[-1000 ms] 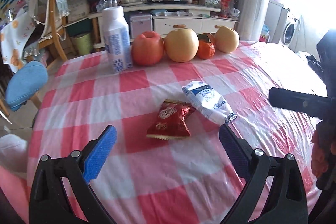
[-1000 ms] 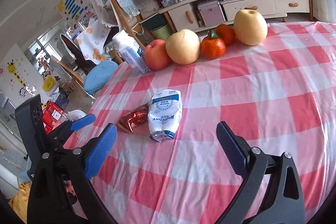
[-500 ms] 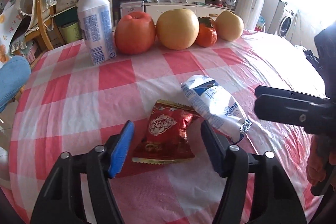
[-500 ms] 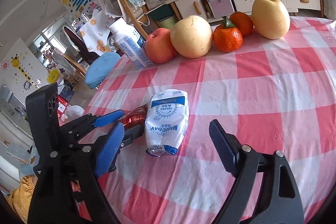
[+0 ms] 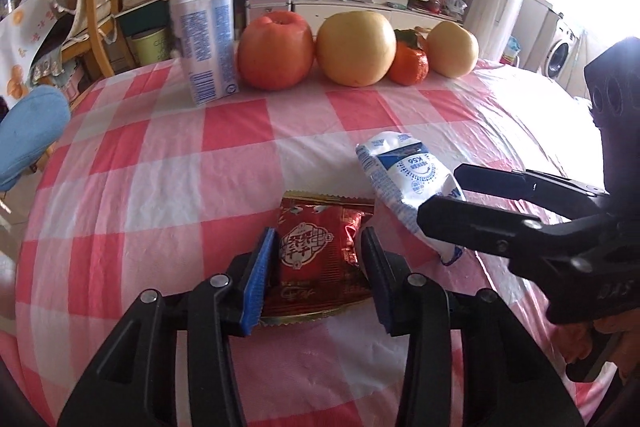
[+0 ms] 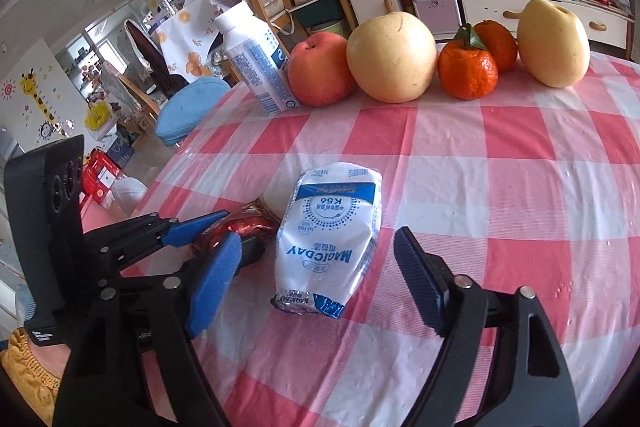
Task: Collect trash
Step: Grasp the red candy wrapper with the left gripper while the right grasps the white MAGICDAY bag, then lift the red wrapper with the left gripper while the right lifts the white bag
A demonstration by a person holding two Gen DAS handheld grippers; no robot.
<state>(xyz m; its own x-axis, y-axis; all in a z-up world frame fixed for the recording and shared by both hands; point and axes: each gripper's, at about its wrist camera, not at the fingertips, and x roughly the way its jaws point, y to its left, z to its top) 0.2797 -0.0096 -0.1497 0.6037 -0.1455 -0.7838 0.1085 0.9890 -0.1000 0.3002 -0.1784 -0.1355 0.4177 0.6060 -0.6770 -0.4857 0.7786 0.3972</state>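
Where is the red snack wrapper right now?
The red snack wrapper lies on the checked tablecloth between the closing left gripper jaws, just left of the white pouch.

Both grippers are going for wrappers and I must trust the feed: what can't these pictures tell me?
- Near end of the crinkled red foil snack wrapper: left wrist view, under the closing left gripper.
- Most of it: right wrist view, behind the left gripper's fingers.
- White and blue plastic pouch, lower end: left wrist view, behind the closing right gripper.
- Any trash bin: outside both views.
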